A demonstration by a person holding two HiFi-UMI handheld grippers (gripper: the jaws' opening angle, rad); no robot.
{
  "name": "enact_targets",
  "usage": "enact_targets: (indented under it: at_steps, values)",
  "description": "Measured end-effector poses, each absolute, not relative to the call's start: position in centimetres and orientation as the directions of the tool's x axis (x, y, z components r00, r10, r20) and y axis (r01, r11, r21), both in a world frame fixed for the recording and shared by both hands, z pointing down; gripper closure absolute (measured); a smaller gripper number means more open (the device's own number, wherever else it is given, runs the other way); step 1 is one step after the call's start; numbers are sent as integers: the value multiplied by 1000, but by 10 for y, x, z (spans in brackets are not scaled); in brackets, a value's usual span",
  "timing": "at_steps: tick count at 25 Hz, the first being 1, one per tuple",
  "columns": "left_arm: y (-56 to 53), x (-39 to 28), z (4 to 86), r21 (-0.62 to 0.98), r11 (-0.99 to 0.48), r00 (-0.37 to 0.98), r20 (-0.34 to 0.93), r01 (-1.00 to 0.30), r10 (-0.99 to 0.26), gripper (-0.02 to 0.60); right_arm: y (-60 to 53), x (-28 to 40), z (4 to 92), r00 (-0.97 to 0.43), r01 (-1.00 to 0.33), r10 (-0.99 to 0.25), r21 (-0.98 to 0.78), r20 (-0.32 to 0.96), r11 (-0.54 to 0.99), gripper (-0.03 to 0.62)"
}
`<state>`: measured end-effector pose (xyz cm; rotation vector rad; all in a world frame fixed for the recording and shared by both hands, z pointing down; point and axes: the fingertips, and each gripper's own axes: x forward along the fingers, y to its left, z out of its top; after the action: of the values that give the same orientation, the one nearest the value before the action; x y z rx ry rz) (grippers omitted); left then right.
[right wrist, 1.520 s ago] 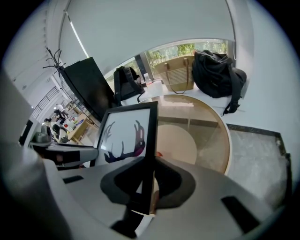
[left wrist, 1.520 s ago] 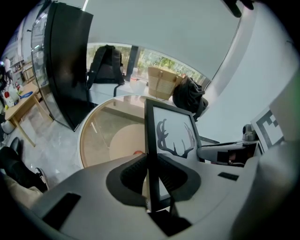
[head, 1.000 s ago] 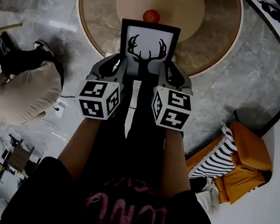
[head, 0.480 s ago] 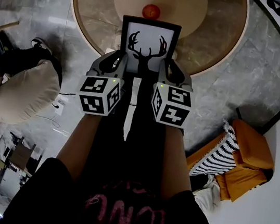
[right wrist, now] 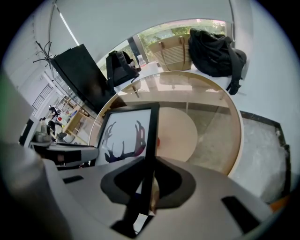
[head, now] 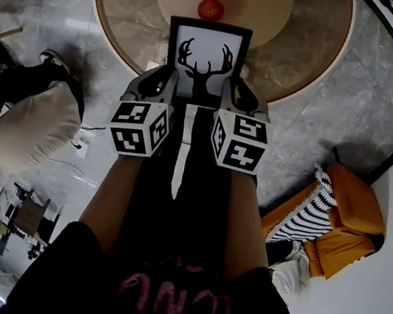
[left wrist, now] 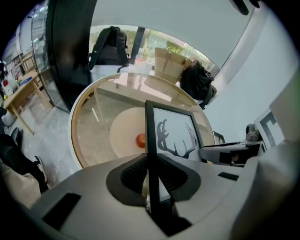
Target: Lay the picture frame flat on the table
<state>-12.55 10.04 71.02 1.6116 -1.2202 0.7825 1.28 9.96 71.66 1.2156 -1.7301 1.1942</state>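
Observation:
A black picture frame (head: 205,61) with a deer-antler print hangs upright over the near edge of the round glass table (head: 121,22). My left gripper (head: 165,85) is shut on its left edge and my right gripper (head: 234,96) on its right edge. In the left gripper view the frame (left wrist: 176,136) runs edge-on between the jaws of the left gripper (left wrist: 151,187). The right gripper view shows the same frame (right wrist: 124,136) clamped in the right gripper (right wrist: 147,183). The frame's lower part is hidden behind the gripper bodies.
A small red ball (head: 211,8) lies on the table's cream centre disc, just beyond the frame. A beige cushion (head: 31,126) sits on the floor at the left. At the right is an orange seat (head: 342,220). A black backpack (right wrist: 215,54) rests beyond the table.
Both grippers and the frame have moved a little forward, toward the table's centre and the red ball. The grip on both edges is unchanged.

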Motion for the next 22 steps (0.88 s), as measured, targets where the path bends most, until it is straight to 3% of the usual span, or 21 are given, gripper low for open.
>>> enact_targets:
  at_steps: [22]
  values:
    - [111,-130,746,292,-48,292,906,-955,-306,509,111,8,749,-310,-950,-239,-288,920,125,514]
